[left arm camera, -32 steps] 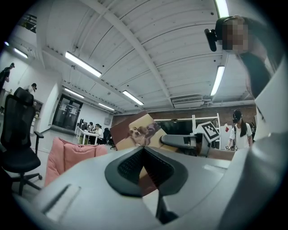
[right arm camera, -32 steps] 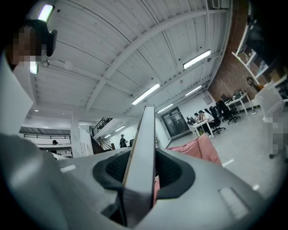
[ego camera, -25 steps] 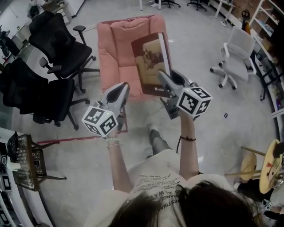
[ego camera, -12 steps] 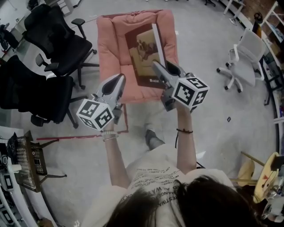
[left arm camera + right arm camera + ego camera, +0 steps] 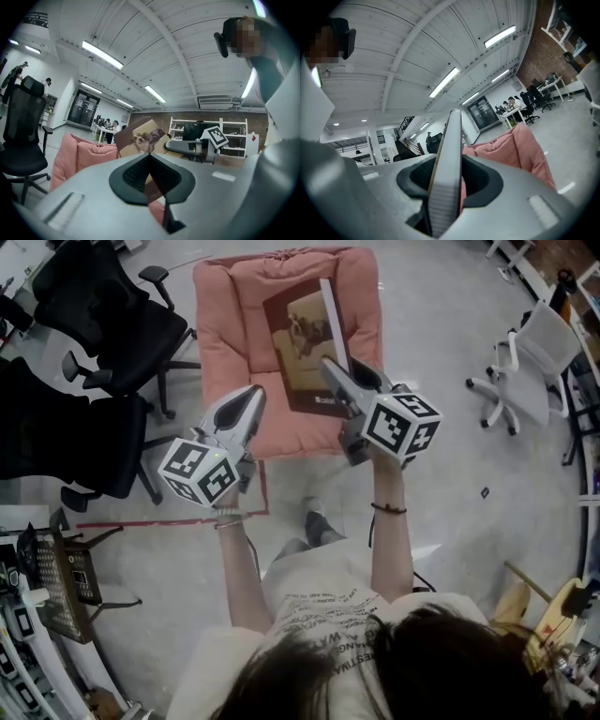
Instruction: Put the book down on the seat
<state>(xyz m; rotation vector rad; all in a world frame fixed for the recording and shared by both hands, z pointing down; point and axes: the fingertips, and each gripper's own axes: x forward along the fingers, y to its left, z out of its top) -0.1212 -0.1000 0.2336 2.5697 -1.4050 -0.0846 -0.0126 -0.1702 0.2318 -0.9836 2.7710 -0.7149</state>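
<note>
Right hand-held gripper (image 5: 333, 371) pinches the thick brown book (image 5: 298, 338) at its near right corner, over the plush pink seat (image 5: 225, 329); cover lettering unreadable. Left hand-held gripper (image 5: 249, 397) pressed together, empty.

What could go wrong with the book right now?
The book is pinched along just one edge by the right hand-held gripper, so it could swing or slip out. It looks tilted above the pink chair, so dropped now it might land on a corner and tumble off. The left hand-held gripper is shut and not helping.
</note>
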